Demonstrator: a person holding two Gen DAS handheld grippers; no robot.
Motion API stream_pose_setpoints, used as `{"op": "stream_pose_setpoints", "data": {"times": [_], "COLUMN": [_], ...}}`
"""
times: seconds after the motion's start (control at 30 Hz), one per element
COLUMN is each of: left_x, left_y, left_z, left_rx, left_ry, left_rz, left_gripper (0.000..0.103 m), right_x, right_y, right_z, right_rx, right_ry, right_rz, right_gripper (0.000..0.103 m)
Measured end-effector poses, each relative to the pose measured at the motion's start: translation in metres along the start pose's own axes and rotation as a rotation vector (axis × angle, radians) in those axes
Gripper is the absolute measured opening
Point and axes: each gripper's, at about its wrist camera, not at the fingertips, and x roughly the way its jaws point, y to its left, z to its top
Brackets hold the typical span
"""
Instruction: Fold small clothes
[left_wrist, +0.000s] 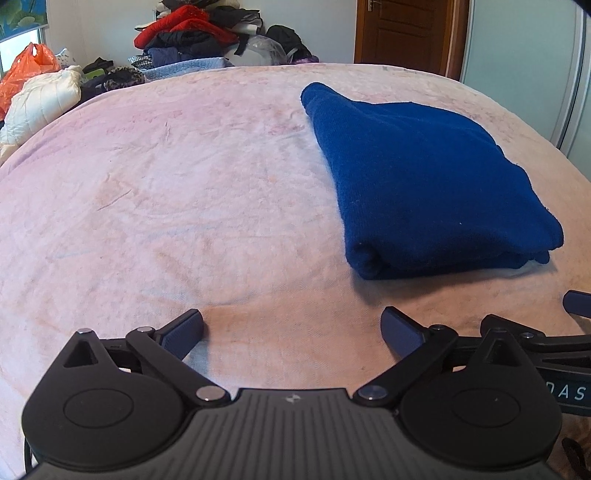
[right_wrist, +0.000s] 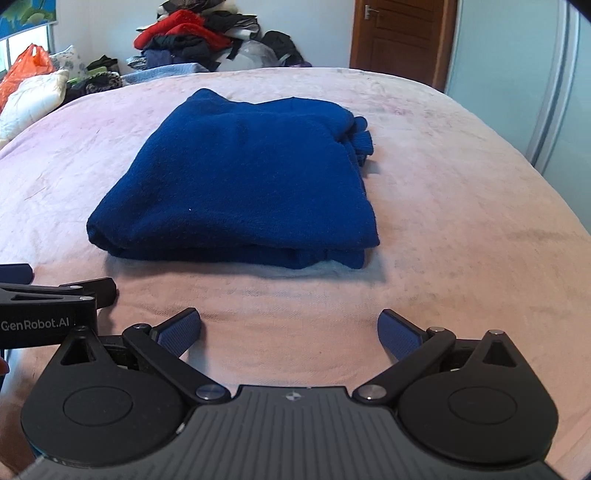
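A dark blue knitted sweater (right_wrist: 236, 177), folded into a thick, soft rectangle, lies on a pale pink fleecy bedspread (left_wrist: 166, 192). Its long axis runs away from the cameras toward the far clothes pile (right_wrist: 192, 33), with the rolled fold nearest. Just before the sweater, the left gripper (left_wrist: 291, 328) and right gripper (right_wrist: 289, 328) hover spread wide, holding nothing.
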Motion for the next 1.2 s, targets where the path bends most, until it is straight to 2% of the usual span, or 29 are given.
{"op": "stream_pose_setpoints", "data": {"times": [0.37,0.8,1.2], "left_x": [-0.001,-0.001,0.000], "left_y": [0.000,0.000,0.000], "left_z": [-0.001,-0.001,0.000], "left_rx": [0.001,0.001,0.002], "left_ry": [-0.004,-0.009,-0.012], "left_rz": [-0.001,0.000,-0.002], "left_gripper": [0.103,0.103,0.103], "right_x": [-0.002,-0.002,-0.003], "right_y": [0.000,-0.002,-0.001], "right_z": [-0.005,-0.017,-0.019], "right_rx": [0.000,-0.009,-0.003], "right_ry": [-0.032,-0.125,-0.132], "right_rz": [-0.001,0.019,0.017], "right_gripper": [0.103,0.103,0.103]}}
